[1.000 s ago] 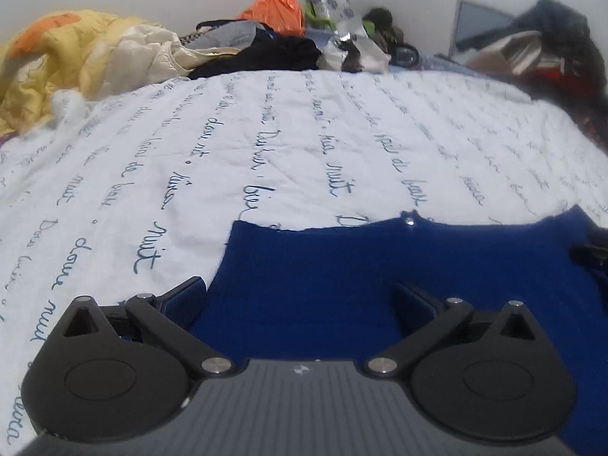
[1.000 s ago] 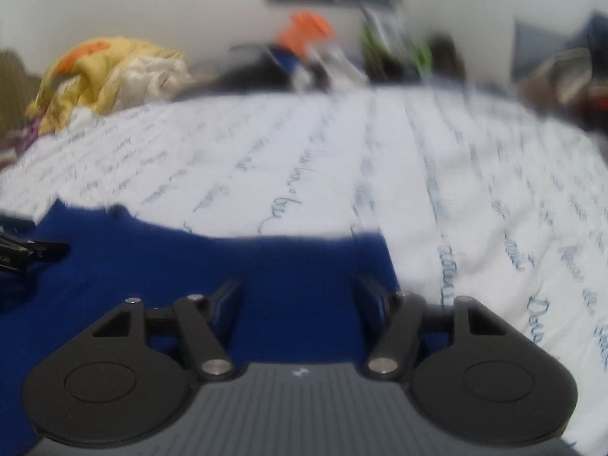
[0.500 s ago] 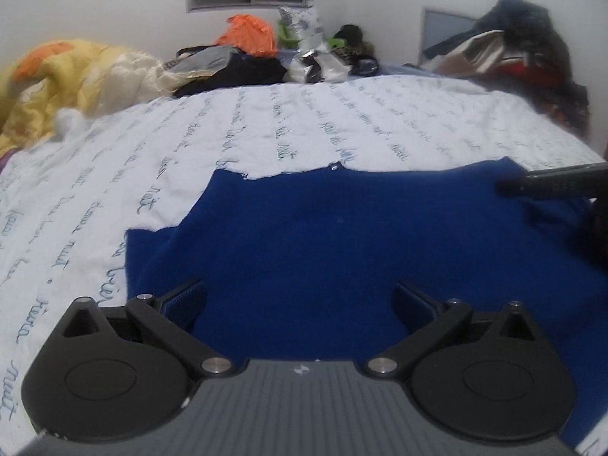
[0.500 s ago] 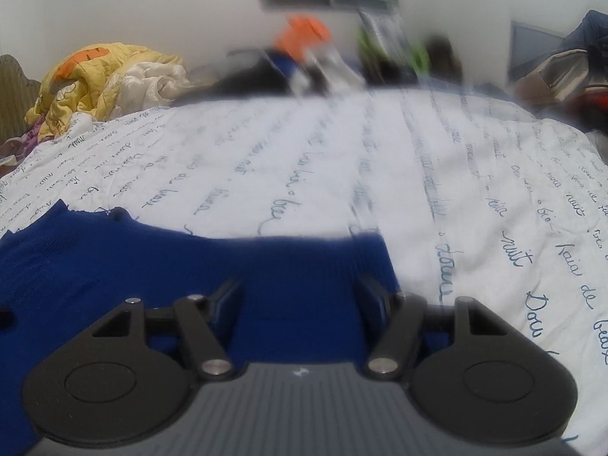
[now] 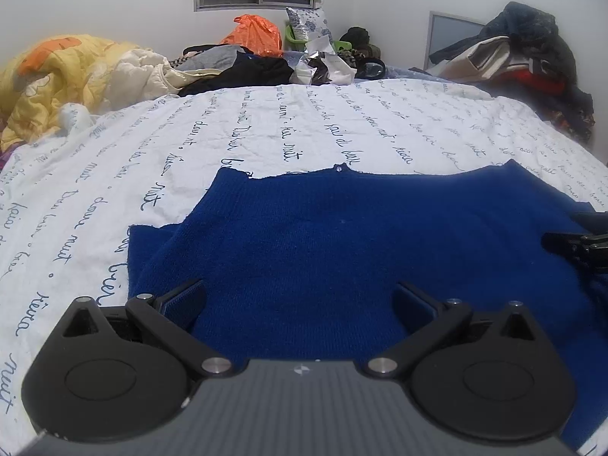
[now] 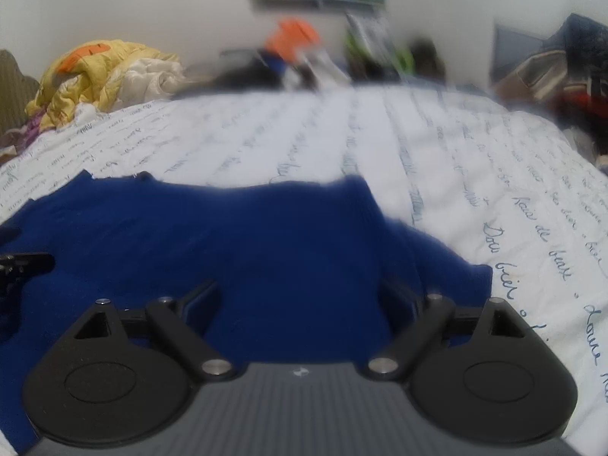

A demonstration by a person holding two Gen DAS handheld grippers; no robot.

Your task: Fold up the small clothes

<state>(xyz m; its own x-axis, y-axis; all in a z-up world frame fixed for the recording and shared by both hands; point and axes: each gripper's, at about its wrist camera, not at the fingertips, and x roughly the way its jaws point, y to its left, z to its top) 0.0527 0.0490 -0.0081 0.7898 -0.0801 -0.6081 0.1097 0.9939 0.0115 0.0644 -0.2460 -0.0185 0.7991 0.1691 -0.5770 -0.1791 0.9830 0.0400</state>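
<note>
A dark blue knitted garment point(image 5: 342, 235) lies flat on the white bedsheet with blue handwriting print point(image 5: 266, 129). A small button sits at its far edge and a folded part sticks out at its left. My left gripper point(image 5: 298, 294) hovers over the garment's near part, jaws wide apart and gripping nothing. In the blurred right wrist view the same garment point(image 6: 266, 235) spreads below my right gripper point(image 6: 300, 292), whose jaws are opening, with cloth under them and nothing pinched. Each gripper's tip shows at the edge of the other's view: right gripper point(image 5: 577, 243), left gripper point(image 6: 22, 262).
A yellow and cream quilt point(image 5: 68, 72) is heaped at the far left of the bed. Dark clothes, an orange bag point(image 5: 254, 34) and packets lie along the far edge by the wall. More clothes are piled at the far right point(image 5: 524, 60).
The left gripper drew back toward the near side, bringing more of the garment into view, then held still. The right gripper also drew back and its jaws spread wider.
</note>
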